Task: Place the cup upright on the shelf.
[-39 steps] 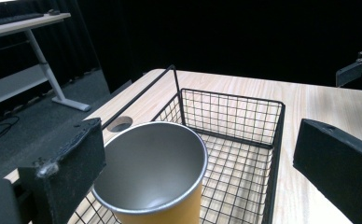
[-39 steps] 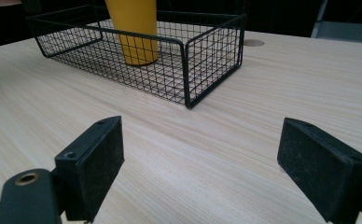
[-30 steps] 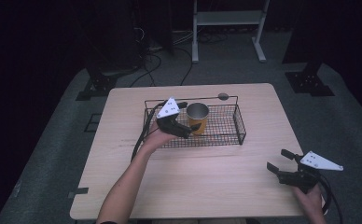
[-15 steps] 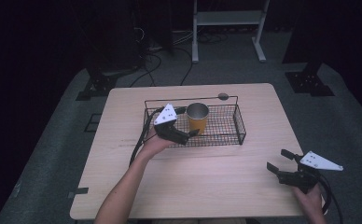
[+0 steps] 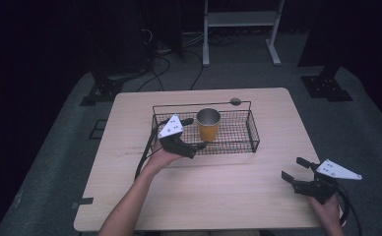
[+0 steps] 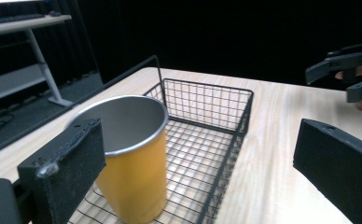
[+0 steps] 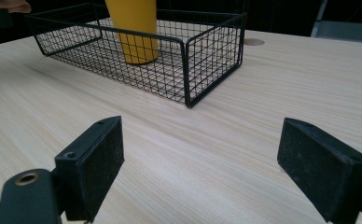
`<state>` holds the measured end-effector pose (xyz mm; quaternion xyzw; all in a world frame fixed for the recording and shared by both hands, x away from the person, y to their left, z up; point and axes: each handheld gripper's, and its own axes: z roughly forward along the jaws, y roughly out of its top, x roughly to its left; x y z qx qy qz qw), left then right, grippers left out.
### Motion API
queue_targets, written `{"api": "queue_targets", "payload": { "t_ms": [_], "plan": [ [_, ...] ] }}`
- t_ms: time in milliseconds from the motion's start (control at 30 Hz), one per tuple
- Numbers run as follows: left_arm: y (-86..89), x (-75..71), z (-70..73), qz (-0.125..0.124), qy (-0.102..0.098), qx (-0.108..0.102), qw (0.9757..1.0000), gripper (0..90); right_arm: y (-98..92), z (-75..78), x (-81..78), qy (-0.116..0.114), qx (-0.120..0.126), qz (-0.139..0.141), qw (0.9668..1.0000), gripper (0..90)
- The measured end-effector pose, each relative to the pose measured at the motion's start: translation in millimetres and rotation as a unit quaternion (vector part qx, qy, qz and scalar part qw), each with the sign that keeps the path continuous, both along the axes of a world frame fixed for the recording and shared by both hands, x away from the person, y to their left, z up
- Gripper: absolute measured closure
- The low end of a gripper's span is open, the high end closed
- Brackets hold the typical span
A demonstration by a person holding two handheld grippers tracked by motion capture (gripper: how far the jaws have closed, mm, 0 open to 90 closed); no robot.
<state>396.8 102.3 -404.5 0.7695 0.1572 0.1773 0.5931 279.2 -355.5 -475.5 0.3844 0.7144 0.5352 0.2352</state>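
My left tool (image 5: 191, 139) hangs released beside the yellow cup (image 5: 208, 125), upright inside the wire basket (image 5: 252, 129); right tool (image 5: 297, 173) too. I'd straddle the cup squarely before squeezing.

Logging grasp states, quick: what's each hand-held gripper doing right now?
Left hand-held gripper: open, holding nothing, beside the yellow cup.
Right hand-held gripper: open, holding nothing.

Yellow cup (image 7: 132, 28) top cut off, right gripper view; base cropped, left gripper view.
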Motion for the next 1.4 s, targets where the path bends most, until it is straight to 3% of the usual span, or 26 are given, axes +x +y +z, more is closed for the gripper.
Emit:
{"api": "queue_targets", "payload": {
  "t_ms": [333,567,900,1400],
  "plan": [
    [3.3,-12.3,-5.3,0.000,-0.004,0.006,1.0000,1.4,-0.1,0.0,0.1,0.000,0.000,-0.001,1.0000,13.5],
    [9.7,-17.1,-12.7,0.004,0.008,-0.003,1.0000,1.4,0.2,-0.1,0.1,0.001,0.000,-0.001,1.0000,13.5],
    [12.4,-30.5,-21.1,0.006,-0.001,0.007,1.0000,1.4,0.7,-0.1,0.0,0.001,-0.002,-0.002,1.0000,13.5],
    [22.1,-44.1,-32.7,0.012,0.010,-0.002,0.9999,1.4,1.0,-0.1,0.0,0.001,-0.003,-0.003,1.0000,13.5]
  ]
}}
